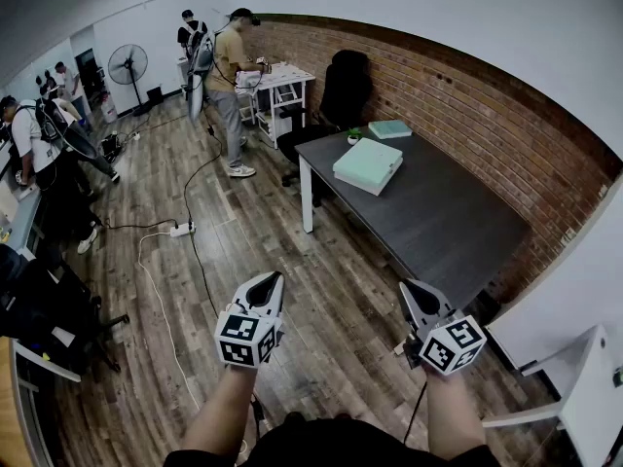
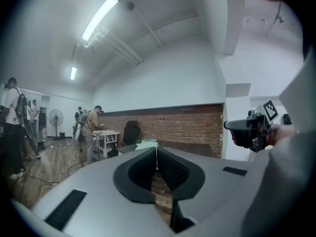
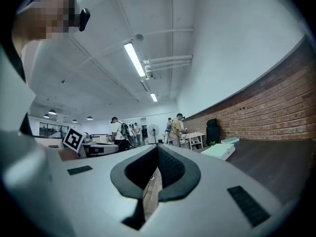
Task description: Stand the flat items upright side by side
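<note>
Flat pale green items lie in a stack (image 1: 367, 163) on the dark table (image 1: 448, 222); a smaller flat green one (image 1: 390, 129) lies further back by the brick wall. The stack also shows far off in the left gripper view (image 2: 147, 143) and in the right gripper view (image 3: 219, 151). Both grippers are held over the wood floor, well short of the table. My left gripper (image 1: 274, 280) (image 2: 156, 154) is shut with nothing between its jaws. My right gripper (image 1: 408, 287) (image 3: 157, 157) is shut and empty too.
A black office chair (image 1: 346, 90) stands at the table's far end, with a small potted plant (image 1: 353, 136) on the tabletop. Several people stand around a white cart (image 1: 277, 86). A power strip (image 1: 182, 229) and cables lie on the floor. A white table (image 1: 584, 397) stands at the near right.
</note>
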